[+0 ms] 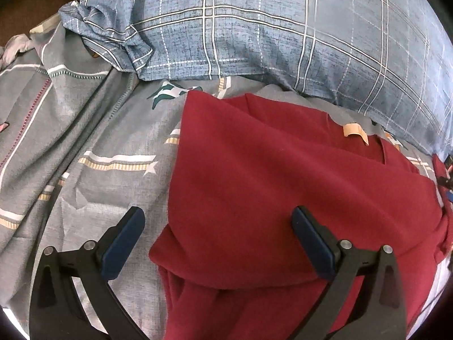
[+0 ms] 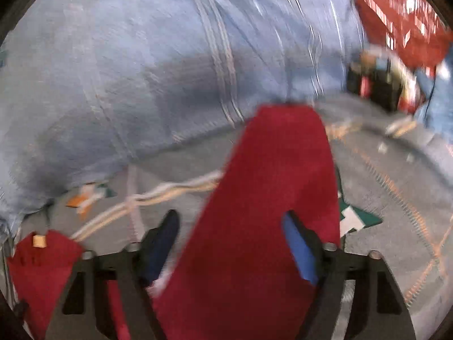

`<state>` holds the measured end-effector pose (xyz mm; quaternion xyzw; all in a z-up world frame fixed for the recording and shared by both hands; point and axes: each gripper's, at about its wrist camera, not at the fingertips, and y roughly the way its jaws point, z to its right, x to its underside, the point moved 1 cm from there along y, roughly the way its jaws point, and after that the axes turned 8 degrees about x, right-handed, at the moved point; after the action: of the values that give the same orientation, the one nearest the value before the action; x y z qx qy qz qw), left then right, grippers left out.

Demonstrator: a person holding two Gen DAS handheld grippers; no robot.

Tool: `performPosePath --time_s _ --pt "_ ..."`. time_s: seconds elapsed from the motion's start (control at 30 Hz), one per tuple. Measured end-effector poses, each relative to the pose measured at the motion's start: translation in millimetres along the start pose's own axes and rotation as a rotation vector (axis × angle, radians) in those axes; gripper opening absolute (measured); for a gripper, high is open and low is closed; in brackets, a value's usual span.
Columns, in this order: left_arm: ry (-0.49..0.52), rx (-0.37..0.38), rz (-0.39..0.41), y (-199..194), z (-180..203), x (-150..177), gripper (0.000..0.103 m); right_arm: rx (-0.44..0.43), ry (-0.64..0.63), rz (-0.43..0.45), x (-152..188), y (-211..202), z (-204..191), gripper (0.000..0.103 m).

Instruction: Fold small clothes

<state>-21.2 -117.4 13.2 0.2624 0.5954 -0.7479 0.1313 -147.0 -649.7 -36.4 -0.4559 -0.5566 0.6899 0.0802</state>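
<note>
Left gripper [image 1: 218,222] here, and my jaws are spread wide, dark blue pads [image 1: 124,243] well apart, gripping nothing. The red garment [image 1: 283,187] fills the centre and lower right of my view, lying on the grey patterned bedsheet [image 1: 93,147]. One folded layer drapes over another, its rounded lower edge passing between my fingers at the bottom of the frame. My right pad sits over the red cloth; my left pad hangs over bare sheet just beside the garment's left edge. A small tan label [image 1: 354,131] shows at the neckline, right of centre. Across the top of the frame runs the blue plaid pillow [image 1: 269,28], its lower edge close to the garment's upper edge.

Over to my right gripper [image 2: 230,226], and the view is blurred. Jaws spread here too, with a long strip of the red garment [image 2: 271,198] running up between my fingers from the bottom to the centre of the frame. Whether either pad touches it, I cannot tell. More red cloth with a tan tag sits at lower left. A blurred red thing [image 2: 402,17] shows in the upper right corner.
</note>
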Motion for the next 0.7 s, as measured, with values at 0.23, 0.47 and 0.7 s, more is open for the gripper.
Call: performPosePath --time_s 0.23,0.47,0.7 --pt "0.008 0.005 0.007 -5.1 1.6 -1.2 0.103 -0.08 -0.078 0.029 -0.5 -19.8 16.2 0.003" --pt "-0.08 0.056 0.072 -26.3 -14.3 -9.5 0.103 -0.296 -0.119 0.165 10.0 -118.8 3.9 0.004" --pt "-0.122 0.081 0.081 -29.3 -21.4 -10.9 0.103 -0.63 -0.304 0.201 41.6 -196.3 -71.2 0.004"
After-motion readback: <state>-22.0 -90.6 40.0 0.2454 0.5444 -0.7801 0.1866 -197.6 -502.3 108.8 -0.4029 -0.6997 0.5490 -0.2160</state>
